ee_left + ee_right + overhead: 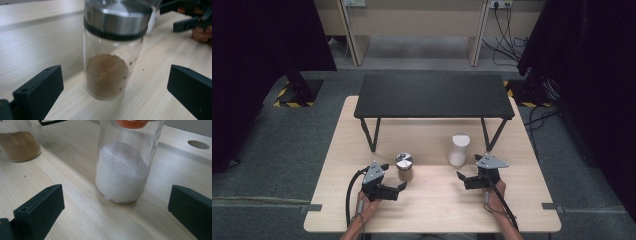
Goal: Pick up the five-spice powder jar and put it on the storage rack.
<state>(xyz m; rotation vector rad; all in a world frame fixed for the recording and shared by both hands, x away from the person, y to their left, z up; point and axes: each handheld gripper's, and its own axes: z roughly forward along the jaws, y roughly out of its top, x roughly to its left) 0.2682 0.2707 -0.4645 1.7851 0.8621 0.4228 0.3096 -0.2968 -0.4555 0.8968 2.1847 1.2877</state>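
In the high view we hold the left tool (403, 176) low at the lower left of centre, our left hand (368, 204) coming up from the bottom edge with the forearm angled slightly right; its jaws stand released and point toward the right of the frame, just beside the brown-powder jar (404, 167). That jar stands upright on the table (432, 210) with a shiny metal lid. In the left gripper view we see the jar (110, 70) at the centre, between the two spread black jaws but touching neither

Our right hand (494, 192) enters from the lower right and holds the right tool (468, 167) with its jaws released and pointing to the left and up in the frame, toward the white-powder jar (458, 149), which stands upright near the front legs of the black stand (434, 95). In the right gripper view the white jar (125, 170) sits centred beyond the open jaws, apart from both, with the brown jar at the upper left
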